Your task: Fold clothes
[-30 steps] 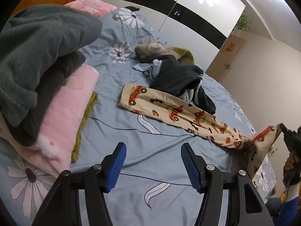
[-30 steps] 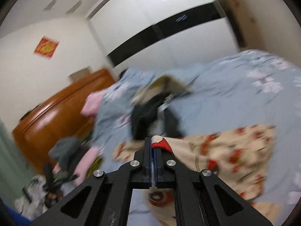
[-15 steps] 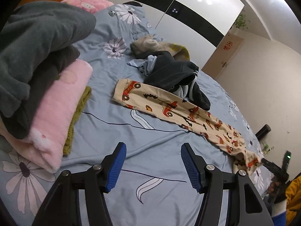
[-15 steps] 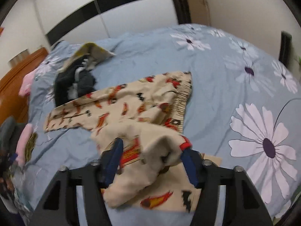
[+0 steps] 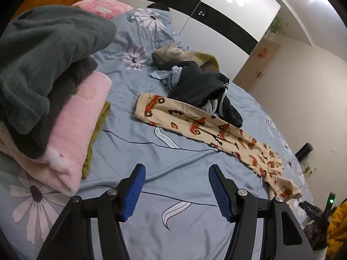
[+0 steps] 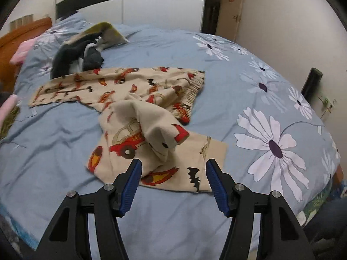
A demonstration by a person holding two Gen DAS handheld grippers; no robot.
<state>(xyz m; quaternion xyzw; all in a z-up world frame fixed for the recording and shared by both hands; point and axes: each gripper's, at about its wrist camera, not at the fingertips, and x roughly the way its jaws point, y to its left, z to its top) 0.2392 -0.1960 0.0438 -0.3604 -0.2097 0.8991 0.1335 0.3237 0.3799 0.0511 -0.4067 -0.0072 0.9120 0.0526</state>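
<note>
The cream pyjama trousers [image 6: 121, 91], soft cotton printed with red cars and black bats, are lying flat on the blue flower-patterned bedsheet [image 6: 227, 82]. One leg is stretching out long and narrow toward the dark heap of unfolded clothes [image 6: 76, 56]; the other leg is lying nearer the right claw, with a rumpled peak of cloth [image 6: 156, 130] standing up where it is folding back on itself. The gathered, ribbed waistband is lying on the far side of that peak.

The right claw [image 6: 173, 182] is hovering wide open just over the near hem, its ribbed blue pads gripping nothing.

The left claw [image 5: 176, 191] is also spreading wide and empty above bare sheet, well apart from the trousers [image 5: 195, 123]. Beside it, a folded stack of fleecy garments [image 5: 54, 91], grey over pink, is sitting on the bed.
</note>
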